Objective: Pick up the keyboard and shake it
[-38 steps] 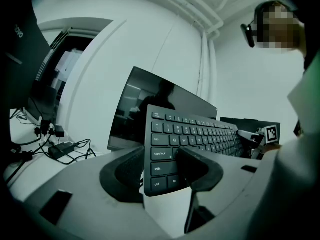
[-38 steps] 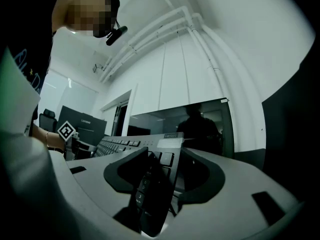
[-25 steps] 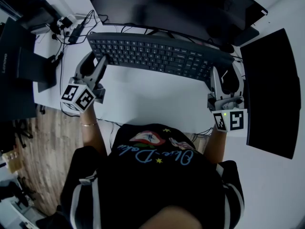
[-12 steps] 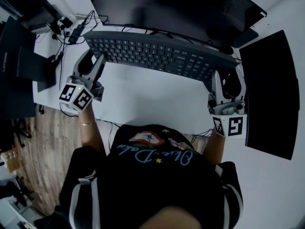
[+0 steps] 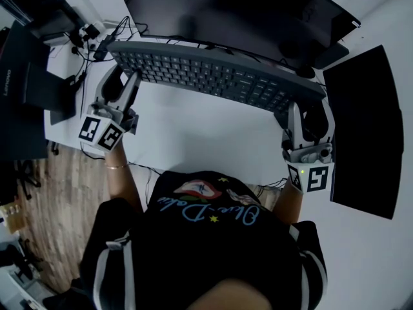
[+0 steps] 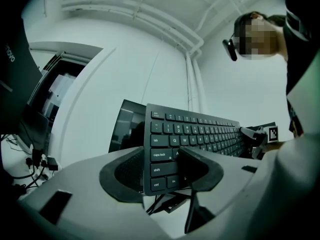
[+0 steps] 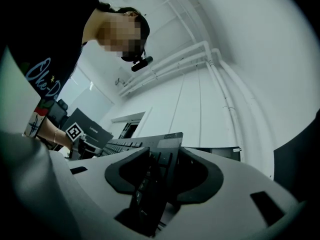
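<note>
The keyboard (image 5: pixel 213 73) is held just above the far part of the tabletop (image 5: pixel 206 134), in front of the monitor (image 5: pixel 226 11). The left gripper (image 5: pixel 124 81) pinches its left end. The right gripper (image 5: pixel 306 108), its jaws just now closing, clamps its right end.

Keyboard (image 5: pixel 213 76): dark grey-black, white legends on the keys. Counter (image 5: pixel 206 134): plain white. Left claw (image 5: pixel 120 77): light grey body, black pads, cube faces white with black square markers. Monitor (image 5: pixel 245 11): black. Flat panel (image 5: pixel 361 128) at the right: plain black. Shirt (image 5: pixel 213 250): black, light blue script, red-and-white motif, small yellow stars. Floor (image 5: pixel 58 199): brown wood grain. Cables (image 5: pixel 122 28): black. Wall (image 6: pixel 150 59): pale white.
</note>
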Demonstrator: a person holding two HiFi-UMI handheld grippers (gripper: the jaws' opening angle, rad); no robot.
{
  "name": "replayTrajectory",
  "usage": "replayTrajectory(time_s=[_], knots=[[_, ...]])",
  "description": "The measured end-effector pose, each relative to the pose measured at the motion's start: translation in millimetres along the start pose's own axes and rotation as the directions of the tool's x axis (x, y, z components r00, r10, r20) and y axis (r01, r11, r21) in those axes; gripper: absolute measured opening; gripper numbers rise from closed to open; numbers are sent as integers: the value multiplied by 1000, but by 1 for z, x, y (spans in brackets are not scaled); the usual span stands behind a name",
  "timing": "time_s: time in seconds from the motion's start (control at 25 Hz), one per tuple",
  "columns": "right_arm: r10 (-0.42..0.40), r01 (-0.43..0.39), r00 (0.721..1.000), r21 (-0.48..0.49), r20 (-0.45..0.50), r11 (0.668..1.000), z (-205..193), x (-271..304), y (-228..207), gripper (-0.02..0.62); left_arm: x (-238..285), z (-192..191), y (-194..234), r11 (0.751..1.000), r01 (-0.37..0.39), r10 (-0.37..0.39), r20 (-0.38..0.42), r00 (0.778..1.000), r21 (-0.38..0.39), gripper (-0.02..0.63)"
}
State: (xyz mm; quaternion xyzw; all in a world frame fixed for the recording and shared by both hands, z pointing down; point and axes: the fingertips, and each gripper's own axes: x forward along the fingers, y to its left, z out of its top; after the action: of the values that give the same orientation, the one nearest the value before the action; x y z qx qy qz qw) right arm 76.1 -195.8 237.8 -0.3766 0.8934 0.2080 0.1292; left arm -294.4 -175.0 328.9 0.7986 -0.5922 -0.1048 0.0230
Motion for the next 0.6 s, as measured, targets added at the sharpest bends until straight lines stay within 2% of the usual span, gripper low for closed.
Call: replayTrajectory(time_s=[0.24, 0.6], knots=[[24, -22, 999, -34, 39, 999, 9, -1, 3, 172, 2, 4, 0, 999, -4, 3, 20, 1000, 36, 198], [49, -45, 997, -75, 54, 996, 21, 1, 6, 169, 4, 10, 1, 999, -10, 9, 29, 1000, 36, 198]])
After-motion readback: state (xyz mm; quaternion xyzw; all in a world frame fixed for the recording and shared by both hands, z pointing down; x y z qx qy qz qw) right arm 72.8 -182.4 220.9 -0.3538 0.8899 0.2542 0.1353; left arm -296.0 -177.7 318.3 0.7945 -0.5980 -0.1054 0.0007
